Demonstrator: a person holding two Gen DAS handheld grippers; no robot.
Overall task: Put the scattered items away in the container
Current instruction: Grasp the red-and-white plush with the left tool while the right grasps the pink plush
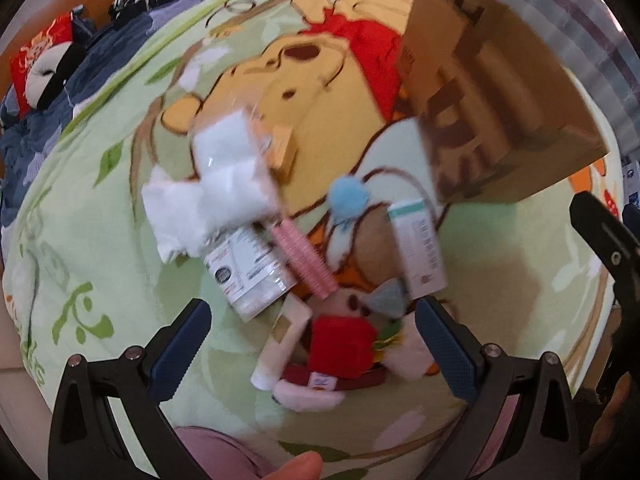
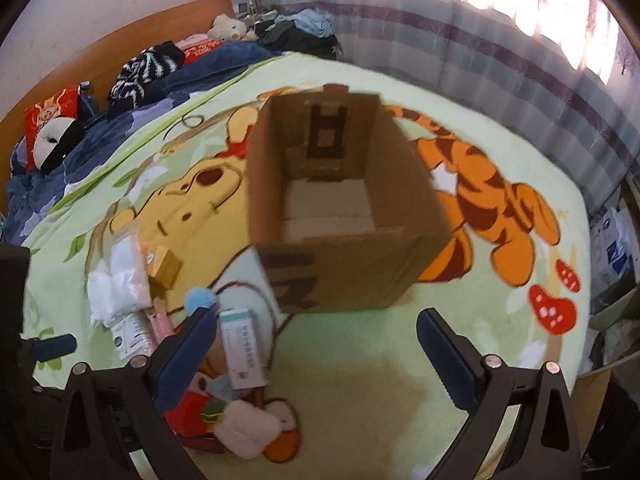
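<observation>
Left wrist view: the left claw (image 1: 312, 344) hangs spread wide and empty over a plush toy (image 1: 340, 350) on the green blanket (image 1: 100, 264). Around it lie a pink comb (image 1: 304, 258), white packet (image 1: 224, 184) and slim carton (image 1: 420, 246). Right claw (image 2: 316, 354), also apart and empty, faces the open cardboard box (image 2: 340, 208) nearby.

Cartoon-blanketed bed (image 2: 360, 360), striped curtains (image 2: 460, 36)
</observation>
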